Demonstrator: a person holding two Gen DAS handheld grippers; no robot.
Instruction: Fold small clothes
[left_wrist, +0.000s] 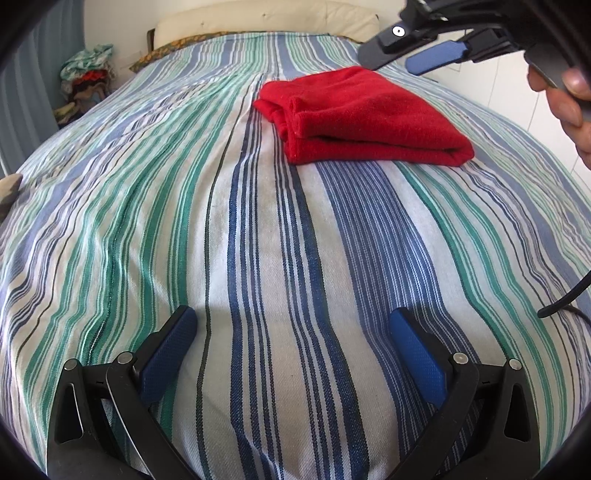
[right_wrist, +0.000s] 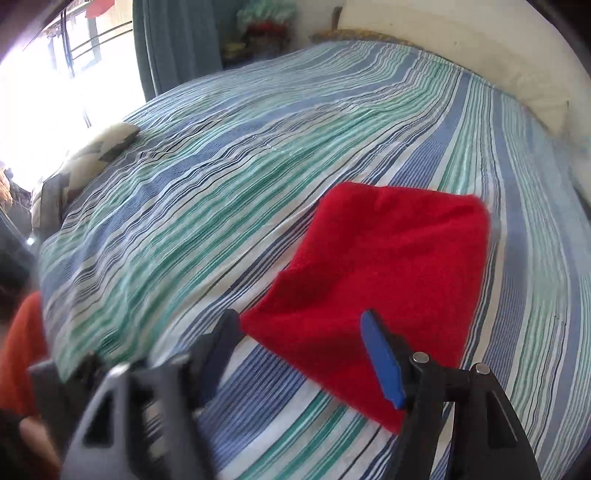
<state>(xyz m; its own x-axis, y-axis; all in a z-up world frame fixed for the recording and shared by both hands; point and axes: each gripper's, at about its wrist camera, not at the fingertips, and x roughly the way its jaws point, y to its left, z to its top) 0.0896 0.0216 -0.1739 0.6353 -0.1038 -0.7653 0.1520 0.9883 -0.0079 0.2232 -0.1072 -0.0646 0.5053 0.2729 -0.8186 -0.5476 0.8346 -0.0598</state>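
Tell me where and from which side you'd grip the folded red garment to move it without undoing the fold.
Grip the red garment at its thick folded edge, nearest the right gripper, coming in low from that side. There the layers join in one rounded fold, so the jaws would probably catch them all; the opposite end shows loose, separate edges.

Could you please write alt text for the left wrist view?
A folded red garment lies on a striped bedspread. The open right gripper hovers above it, while the left gripper, open and empty, points at bare bedspread.
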